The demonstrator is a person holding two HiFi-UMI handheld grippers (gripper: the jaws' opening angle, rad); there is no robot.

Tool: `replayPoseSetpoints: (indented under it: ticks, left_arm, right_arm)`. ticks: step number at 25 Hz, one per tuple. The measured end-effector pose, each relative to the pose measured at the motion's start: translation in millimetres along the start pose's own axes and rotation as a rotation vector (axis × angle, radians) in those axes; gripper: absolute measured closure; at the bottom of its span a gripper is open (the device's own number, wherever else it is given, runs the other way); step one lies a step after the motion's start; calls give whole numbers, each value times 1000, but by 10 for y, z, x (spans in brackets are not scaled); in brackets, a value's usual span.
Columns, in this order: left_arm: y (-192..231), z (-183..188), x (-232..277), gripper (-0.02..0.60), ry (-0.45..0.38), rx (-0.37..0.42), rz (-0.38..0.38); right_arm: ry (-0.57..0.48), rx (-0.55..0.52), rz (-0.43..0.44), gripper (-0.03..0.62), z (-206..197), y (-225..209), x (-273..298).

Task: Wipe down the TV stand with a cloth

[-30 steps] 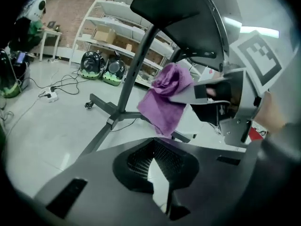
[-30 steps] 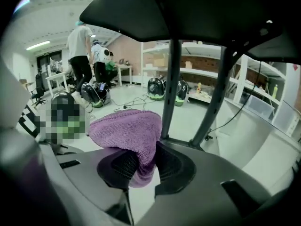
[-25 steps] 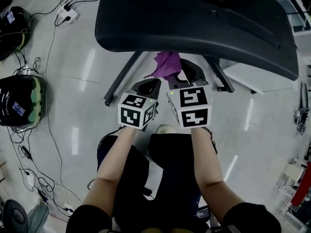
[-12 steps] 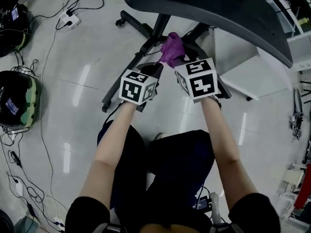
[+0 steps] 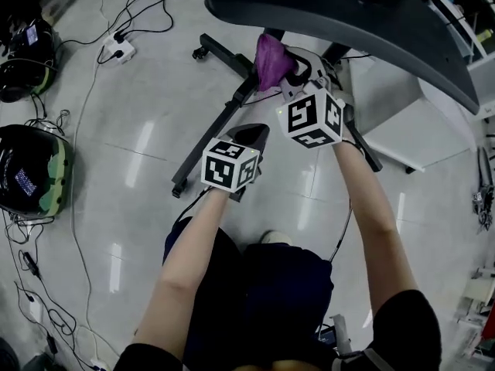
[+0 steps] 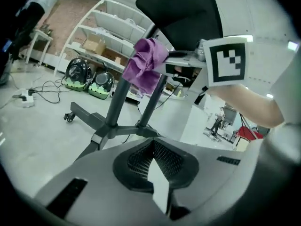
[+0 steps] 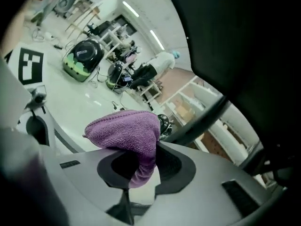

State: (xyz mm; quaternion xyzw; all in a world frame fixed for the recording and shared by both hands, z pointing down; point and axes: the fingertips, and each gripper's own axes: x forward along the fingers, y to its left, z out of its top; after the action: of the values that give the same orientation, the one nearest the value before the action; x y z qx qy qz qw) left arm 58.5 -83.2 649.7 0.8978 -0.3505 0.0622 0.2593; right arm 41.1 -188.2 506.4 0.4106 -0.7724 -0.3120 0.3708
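From the head view, my right gripper [image 5: 292,66] sits up by the stand [image 5: 219,128], clamped on the purple cloth [image 5: 271,56], placed to wipe, I judge. The left gripper [image 5: 249,136] hangs lower, clear. In the left gripper view, its jaws are together and empty. In the right gripper view, the cloth [image 7: 129,135] is bunched between the jaws.

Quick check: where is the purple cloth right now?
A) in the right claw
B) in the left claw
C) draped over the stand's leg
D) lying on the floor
A: the purple cloth is pinched in the right claw; the left claw is shut on nothing.
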Motion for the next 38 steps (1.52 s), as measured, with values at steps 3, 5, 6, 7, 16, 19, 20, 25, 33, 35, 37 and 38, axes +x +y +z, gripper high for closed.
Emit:
replayPoseSetpoints:
  ticks: [3,5,6,7,16,19,20,25,33,35,37,38]
  left_arm:
    - [75,113,-44,575,-51,-96,14]
    - [117,118,-86,575,-56,-101,33]
    - [146,117,-107,575,-51,-91,47]
    - [176,121,-125,575,-45,-82,61]
    - [263,110,-194,575,-39,-85,96]
    - [215,110,-186,575,-31,-57,87]
    - [206,104,-188,575,-27,-46,86]
    - [292,72,-279,575,-18,-41,99]
    - [493,129,-541,575,-33,-49,163]
    - [540,120,-608,575,-35,-56,173]
    - [555,121,-660,575,-35,-58,179]
    - [545,133,-680,575,-37,-55,177]
  right_arm:
    - [-52,-156,-87,497,168,-225,165]
    - [-79,-229,-159,497,260,-388,229]
    - [-91,-270,-199,497,309,-471,251]
    - [-104,-314,-240,497,365,-549,264]
    - [-108,-538,-424,497,723,-990,358]
    - [-56,-535,-440,497,660,-1077,490]
    - [-45,-538,-441,497,645,-1067,526]
    - [23,-517,-379,497,500,-793,754]
    - [113,-464,-302,497,184,-340,997]
    - [122,-446,-288,497,136,-256,1036]
    - [130,-424,-276,497,92,-188,1066]
    - [134,-416,-271,497,69,-161,1081]
